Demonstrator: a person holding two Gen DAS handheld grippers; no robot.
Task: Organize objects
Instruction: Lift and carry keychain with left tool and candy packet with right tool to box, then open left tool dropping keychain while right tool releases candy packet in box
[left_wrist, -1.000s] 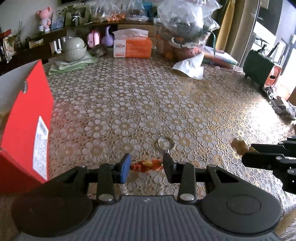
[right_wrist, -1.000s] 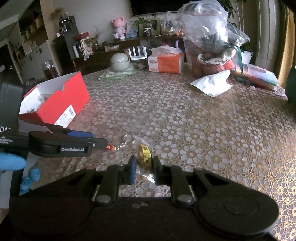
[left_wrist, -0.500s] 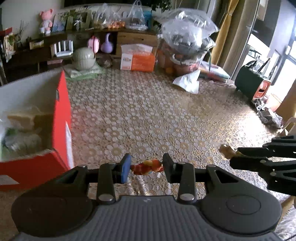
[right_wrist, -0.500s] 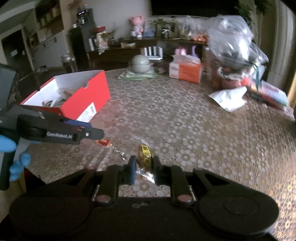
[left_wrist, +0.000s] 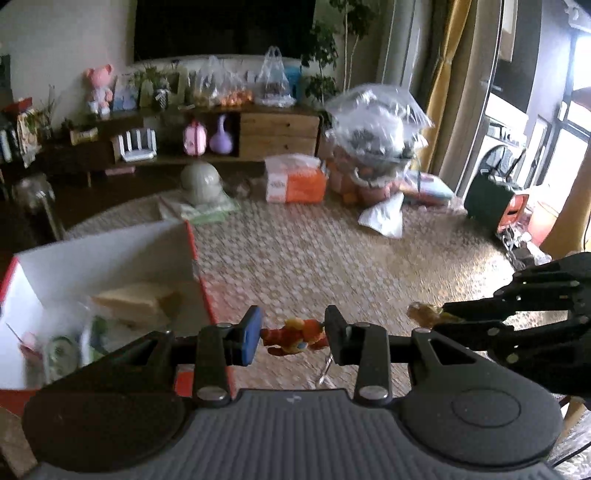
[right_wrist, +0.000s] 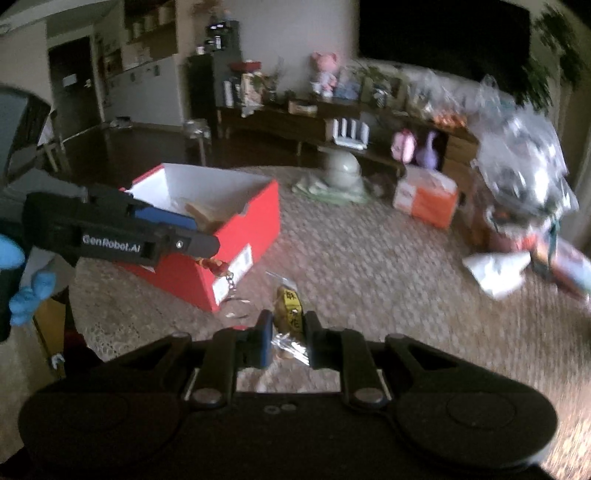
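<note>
on the floral-patterned tablecloth (right_wrist: 369, 266), the open red box (right_wrist: 236, 236) lies left of both tools, nearer the left gripper (left_wrist: 291, 338), which clamps a red figurine keychain (left_wrist: 293, 336) beside the box's right wall, while the right gripper (right_wrist: 287, 338) clamps a yellow snack packet (right_wrist: 290, 308) farther right.

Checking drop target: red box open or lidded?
Open. The red box shows its white inside and loose items, with no lid over it. The left tool holds a keychain figure near it.

Dim room, daylight glaring through the tall glass window (left_wrist: 561, 122) at right; both fisheye views are motion-blurred, corners bent and vignetted, the dark wall screen (right_wrist: 443, 33) unlit
</note>
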